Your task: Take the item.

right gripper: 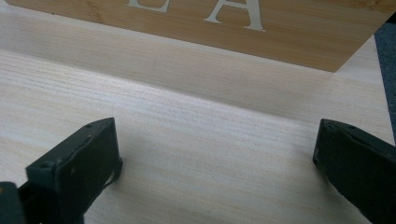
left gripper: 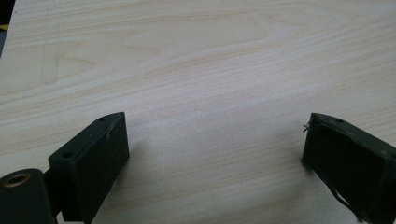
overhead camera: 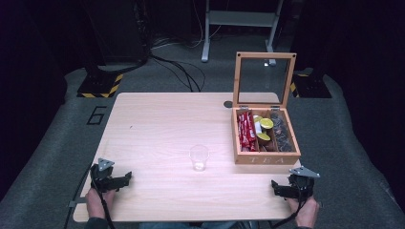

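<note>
— pale wood table (overhead camera: 157, 124), dark floor all round it. what's the work here, do you reckon?

— the tea box (overhead camera: 265, 136) and the cup (overhead camera: 199, 157), i'd judge. the box sits at the right of the table, its lid (overhead camera: 264, 78) standing upright at the far side, probably so the compartments can be reached from above. red packets (overhead camera: 246, 130) fill the left slot, yellow-topped pods (overhead camera: 263, 129) the middle one, dark sachets (overhead camera: 282, 131) the right one.

— and the cup?

— clear, upright, near the middle, just left of the box's near corner. it looks empty, likely waiting for something from the box.

— the claws?

— both released, nothing in them. the left gripper (overhead camera: 125, 178) rests at the near left edge, jaws wide over bare wood (left gripper: 210, 93). the right gripper (overhead camera: 276, 187) rests at the near right edge, jaws spread too, looking at the box's lettered front (right gripper: 233, 18).

— anything in the way?

— not between claws and box. the upright lid could hamper a reach from the far side. off the table: cables (overhead camera: 181, 69), a hazard-striped stand base (overhead camera: 100, 86), a grey frame (overhead camera: 239, 24).
</note>
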`<action>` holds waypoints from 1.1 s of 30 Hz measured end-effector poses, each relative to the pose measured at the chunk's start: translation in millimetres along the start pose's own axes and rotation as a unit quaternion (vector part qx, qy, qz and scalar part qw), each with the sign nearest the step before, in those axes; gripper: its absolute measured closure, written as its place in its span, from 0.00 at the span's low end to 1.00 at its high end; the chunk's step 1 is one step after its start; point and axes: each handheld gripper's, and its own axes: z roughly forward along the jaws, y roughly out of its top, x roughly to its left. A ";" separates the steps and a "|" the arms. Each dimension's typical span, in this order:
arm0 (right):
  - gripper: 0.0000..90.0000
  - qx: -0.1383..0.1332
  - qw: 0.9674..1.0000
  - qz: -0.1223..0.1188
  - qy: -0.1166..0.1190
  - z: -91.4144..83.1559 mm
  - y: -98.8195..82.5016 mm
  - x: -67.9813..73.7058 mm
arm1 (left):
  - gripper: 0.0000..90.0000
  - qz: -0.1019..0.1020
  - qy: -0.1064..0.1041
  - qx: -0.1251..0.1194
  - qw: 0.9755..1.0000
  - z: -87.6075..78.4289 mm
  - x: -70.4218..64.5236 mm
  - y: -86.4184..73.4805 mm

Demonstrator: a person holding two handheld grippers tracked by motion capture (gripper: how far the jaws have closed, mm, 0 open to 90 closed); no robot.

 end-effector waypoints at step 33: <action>0.01 -0.010 1.000 0.009 0.001 -26.9 14.7 -2.5 | 0.08 0.002 0.001 0.001 1.000 -0.2 0.1 0.1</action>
